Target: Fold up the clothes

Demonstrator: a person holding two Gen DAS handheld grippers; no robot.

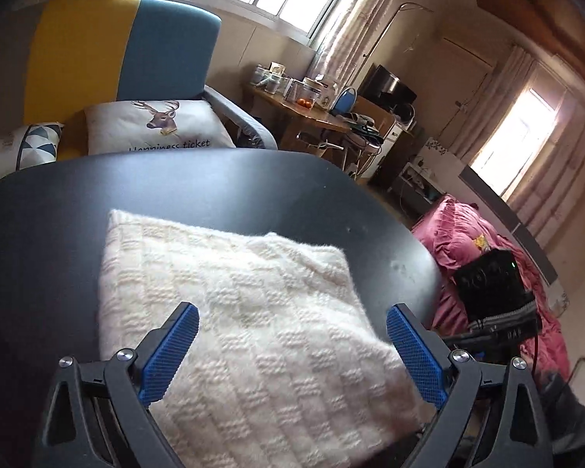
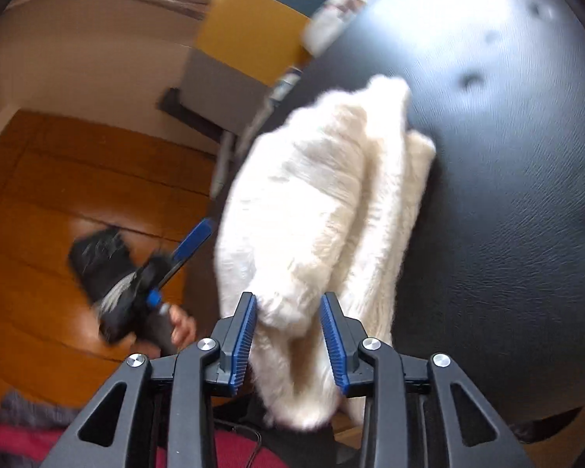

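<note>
The right wrist view is smeared with motion blur, so the knit pattern of the cream sweater (image 2: pixel 319 202) cannot be read there and the far furniture is only blocks of yellow, blue and grey. The sweater's near end runs out of sight under both grippers in both views, and the far edge of the black table (image 1: pixel 214 187) is cut by the frame in the right wrist view.

The left wrist view shows one folded cream knitted sweater (image 1: pixel 230 304) lying flat on the round black table, toward its near side, with a woven check texture clearly visible. The left gripper (image 1: pixel 292 335) hovers over the sweater's near part with its jaws spread wide; nothing sits between the blue pads (image 1: pixel 171 355), which do not visibly touch the fabric. Beyond the table are a yellow and blue sofa (image 1: pixel 128 46), two cushions, one printed with a deer (image 1: pixel 160 124), a cluttered wooden desk (image 1: pixel 308 113) and, to the right, pink bedding (image 1: pixel 483 241).

Only the right wrist view shows the sweater bunched and hanging off the table's left edge over an orange wooden floor (image 2: pixel 58 179). The right gripper (image 2: pixel 288 331) has its jaws partly open, straddling a hanging fold; whether the pads pinch it I cannot tell. The left gripper (image 2: pixel 183 249) appears there too, at left, held by a hand (image 2: pixel 183 327).
</note>
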